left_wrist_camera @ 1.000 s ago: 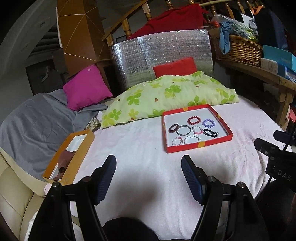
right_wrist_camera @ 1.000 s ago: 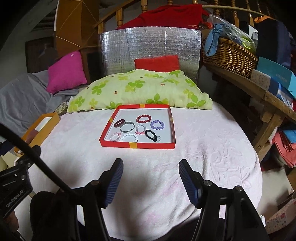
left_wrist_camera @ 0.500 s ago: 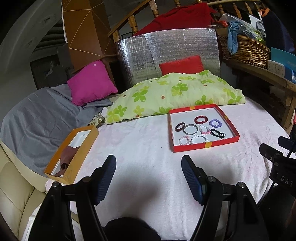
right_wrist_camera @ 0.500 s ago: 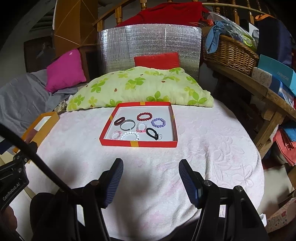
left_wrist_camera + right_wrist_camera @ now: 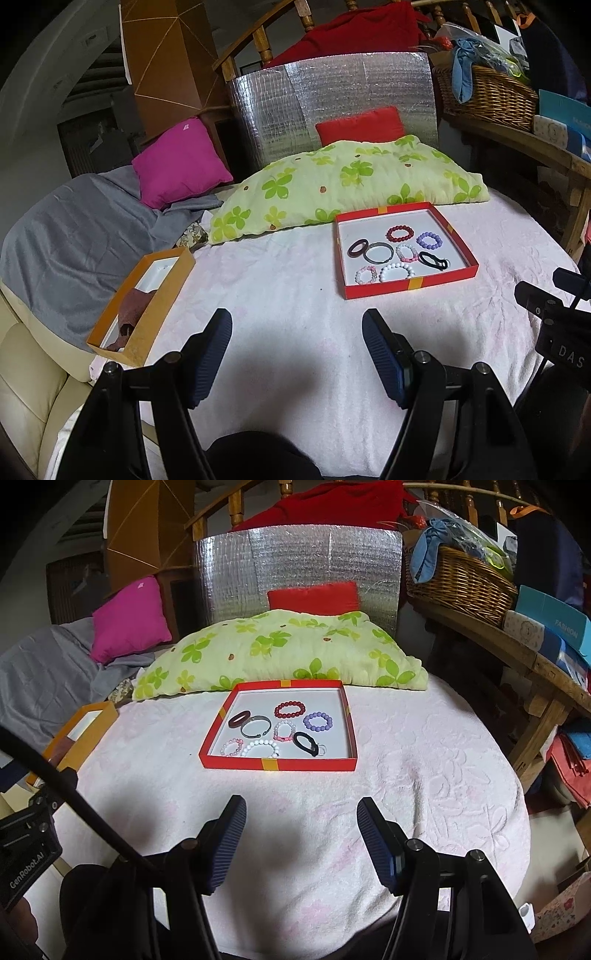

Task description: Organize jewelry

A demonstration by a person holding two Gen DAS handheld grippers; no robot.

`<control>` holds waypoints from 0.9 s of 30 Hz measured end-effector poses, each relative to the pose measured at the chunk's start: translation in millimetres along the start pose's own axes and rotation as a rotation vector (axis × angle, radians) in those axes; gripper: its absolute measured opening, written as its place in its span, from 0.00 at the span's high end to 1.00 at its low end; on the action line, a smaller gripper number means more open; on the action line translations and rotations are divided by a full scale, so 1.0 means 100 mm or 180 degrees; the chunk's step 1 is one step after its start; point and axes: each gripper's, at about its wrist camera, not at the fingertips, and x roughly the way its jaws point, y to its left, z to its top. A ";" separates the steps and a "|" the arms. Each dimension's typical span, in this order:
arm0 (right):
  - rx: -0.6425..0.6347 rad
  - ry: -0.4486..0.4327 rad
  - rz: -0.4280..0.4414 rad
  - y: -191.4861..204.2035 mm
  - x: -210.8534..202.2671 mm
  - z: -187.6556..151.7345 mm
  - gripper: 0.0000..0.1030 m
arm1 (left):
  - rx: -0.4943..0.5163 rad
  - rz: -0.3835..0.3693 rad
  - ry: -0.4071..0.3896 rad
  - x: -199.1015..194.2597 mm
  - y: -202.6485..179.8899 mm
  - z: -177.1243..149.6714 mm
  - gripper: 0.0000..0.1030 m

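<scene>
We see a round table under a pale pink towel cloth [image 5: 406,775], nubbly, with a raised flower pattern. Behind it lies a plump green clover-print pillow [image 5: 280,653] against a quilted silver foil panel [image 5: 295,565]; a woven wicker basket [image 5: 458,583] sits on a wooden shelf to the right. A shallow red cardboard tray [image 5: 277,764] rests mid-table, just in front of the pillow. Inside lie the bracelets [image 5: 277,731]: beaded rings in dark red, lilac, white and pink, a smooth grey bangle, a black loop. An orange box [image 5: 162,291] overhangs the table's left edge. Bare cloth stretches between tray and us. Our left gripper [image 5: 297,332] and right gripper [image 5: 301,818] hover over it, ribbed blue pads spread apart, holding nothing.
</scene>
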 end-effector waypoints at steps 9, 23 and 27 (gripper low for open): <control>0.0016 -0.0017 -0.0005 -0.01 0.00 0.01 0.35 | 0.0021 0.0015 0.0019 0.02 -0.01 -0.02 0.28; 0.0063 -0.0054 0.0014 -0.05 -0.06 0.02 0.35 | 0.0041 0.0041 0.0011 -0.04 -0.02 -0.01 0.28; 0.0061 -0.0052 0.0019 -0.06 -0.06 0.01 0.35 | 0.0048 0.0034 -0.0001 -0.05 -0.02 -0.01 0.28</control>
